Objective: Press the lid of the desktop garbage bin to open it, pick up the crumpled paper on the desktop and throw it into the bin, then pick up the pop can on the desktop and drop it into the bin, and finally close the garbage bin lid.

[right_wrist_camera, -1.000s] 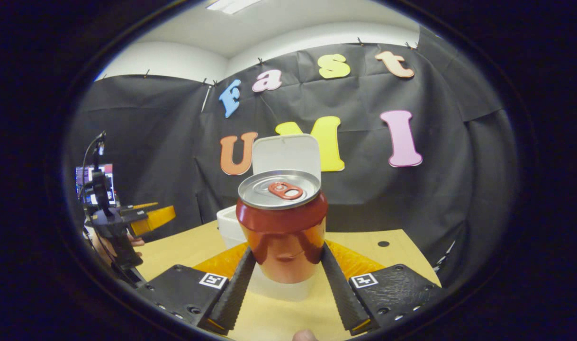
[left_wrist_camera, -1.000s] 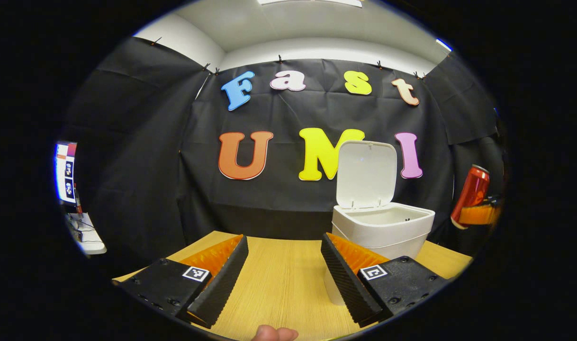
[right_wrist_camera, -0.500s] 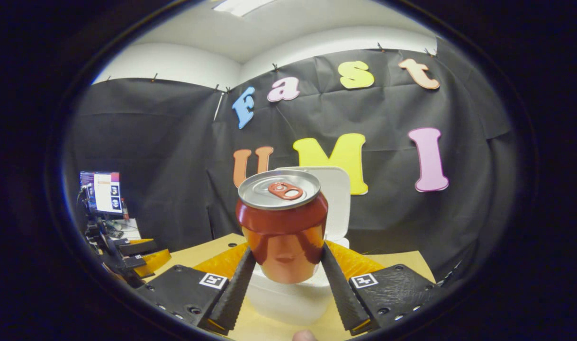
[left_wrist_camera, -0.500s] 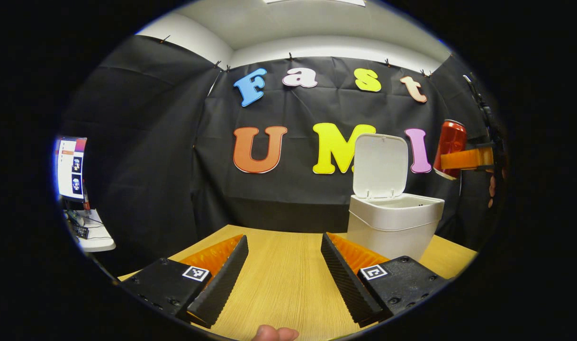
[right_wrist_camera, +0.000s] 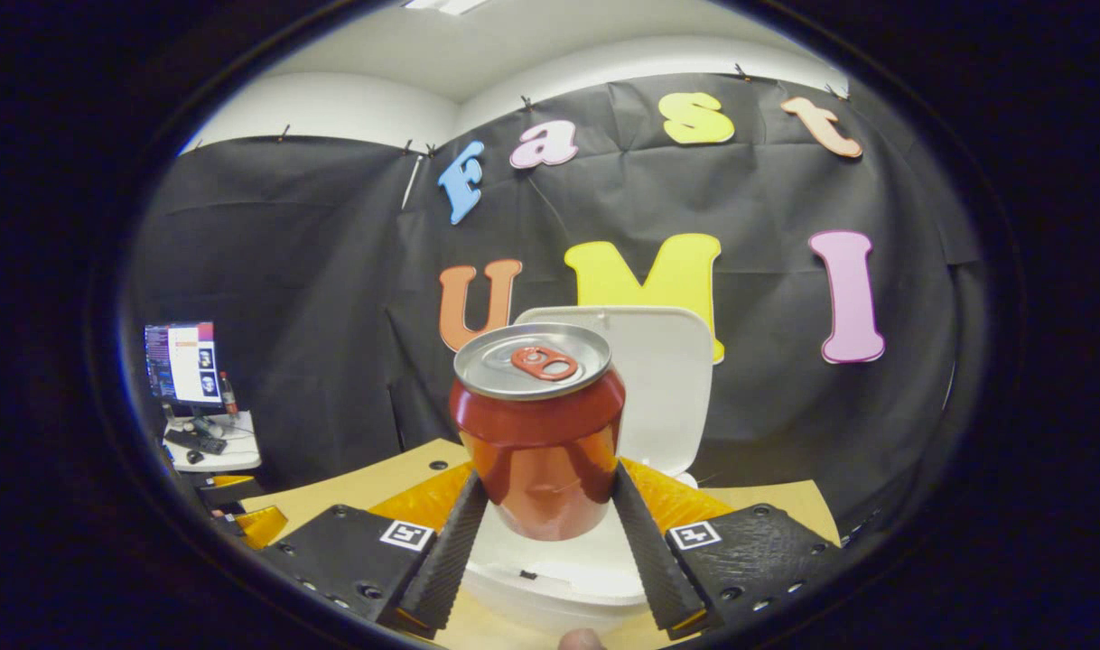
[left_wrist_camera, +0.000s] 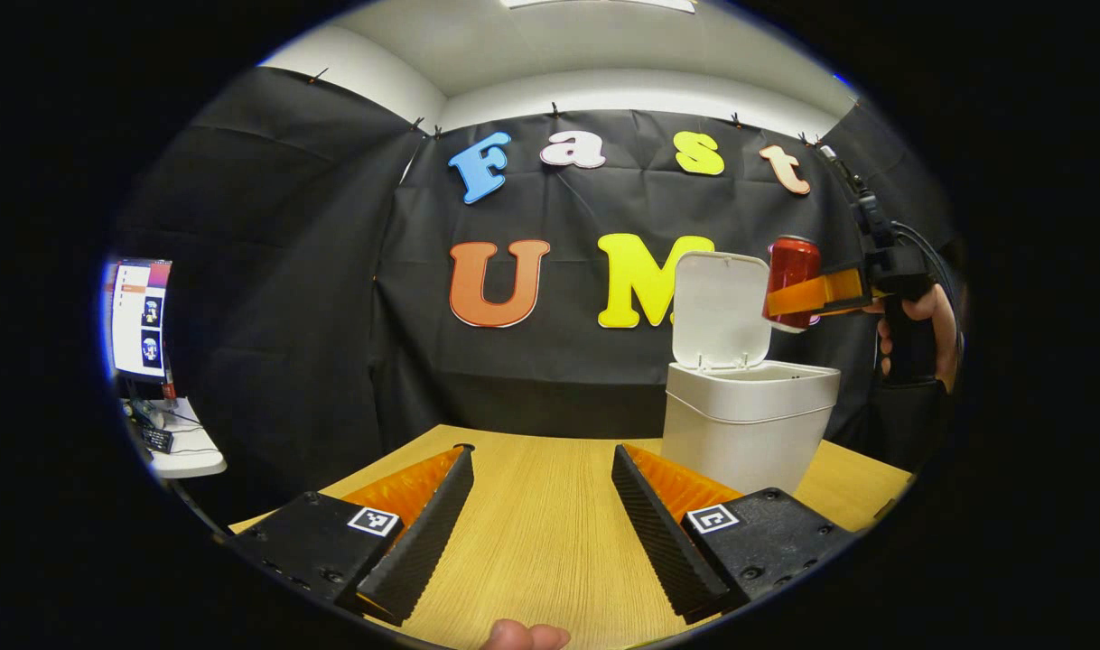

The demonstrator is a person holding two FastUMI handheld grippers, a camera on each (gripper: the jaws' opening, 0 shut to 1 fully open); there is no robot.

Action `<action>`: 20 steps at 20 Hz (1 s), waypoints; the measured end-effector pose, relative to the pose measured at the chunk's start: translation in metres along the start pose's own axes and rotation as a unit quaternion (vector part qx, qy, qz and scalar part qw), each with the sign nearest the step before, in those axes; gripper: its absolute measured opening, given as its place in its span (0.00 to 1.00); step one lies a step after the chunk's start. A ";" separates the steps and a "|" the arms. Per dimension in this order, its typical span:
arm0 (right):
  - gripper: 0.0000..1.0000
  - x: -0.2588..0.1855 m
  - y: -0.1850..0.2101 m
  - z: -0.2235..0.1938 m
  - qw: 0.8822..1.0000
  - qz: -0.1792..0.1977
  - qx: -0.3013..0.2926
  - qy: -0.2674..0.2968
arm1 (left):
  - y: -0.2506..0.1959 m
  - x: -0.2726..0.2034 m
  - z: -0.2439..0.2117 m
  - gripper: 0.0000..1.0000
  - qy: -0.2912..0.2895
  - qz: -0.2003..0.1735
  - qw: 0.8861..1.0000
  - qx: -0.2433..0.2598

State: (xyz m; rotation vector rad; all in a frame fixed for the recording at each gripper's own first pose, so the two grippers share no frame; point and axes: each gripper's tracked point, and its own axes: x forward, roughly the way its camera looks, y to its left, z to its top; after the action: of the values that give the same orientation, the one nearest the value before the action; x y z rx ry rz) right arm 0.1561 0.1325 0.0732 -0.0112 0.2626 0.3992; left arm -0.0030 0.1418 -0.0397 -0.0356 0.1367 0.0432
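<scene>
The right gripper (right_wrist_camera: 543,533) clamps an upright red pop can (right_wrist_camera: 538,429) above the open white bin (left_wrist_camera: 747,420), while the left gripper (left_wrist_camera: 541,515) hangs wide apart over the wooden desktop (left_wrist_camera: 541,533).

We list: black cloth wall (left_wrist_camera: 270,271); white wall (left_wrist_camera: 622,90) and ceiling above; ceiling light (right_wrist_camera: 442,5); wooden table (left_wrist_camera: 541,533); side desk (left_wrist_camera: 184,456) bearing a lit monitor (left_wrist_camera: 139,316).

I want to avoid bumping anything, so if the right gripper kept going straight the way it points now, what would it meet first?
Probably the raised lid of the bin, which stands right behind the can that the right gripper holds above the opening. Depth is hard to judge.
</scene>
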 end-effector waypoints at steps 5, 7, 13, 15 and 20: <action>0.80 0.023 -0.015 -0.026 0.999 -0.026 0.007 0.046 | -0.004 -0.003 -0.001 1.00 0.000 -0.010 1.000 -0.006; 0.80 0.028 -0.017 -0.030 0.998 -0.030 0.016 0.054 | -0.003 -0.005 -0.002 0.99 0.001 -0.010 1.000 -0.005; 0.82 0.035 -0.025 -0.042 0.996 -0.053 0.010 0.070 | -0.003 -0.008 -0.004 0.99 0.003 -0.016 1.000 -0.003; 0.83 0.034 -0.026 -0.040 0.996 -0.056 0.009 0.066 | -0.007 -0.008 -0.006 0.99 0.004 -0.021 1.000 -0.001; 0.87 0.024 -0.026 -0.029 0.997 -0.064 0.010 0.043 | -0.014 -0.011 -0.009 0.99 0.006 -0.024 1.000 0.005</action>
State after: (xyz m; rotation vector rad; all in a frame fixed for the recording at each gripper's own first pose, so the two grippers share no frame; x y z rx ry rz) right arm 0.1804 0.1160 0.0384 -0.0257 0.3481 0.2700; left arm -0.0149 0.1272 -0.0467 -0.0289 0.1488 -0.0053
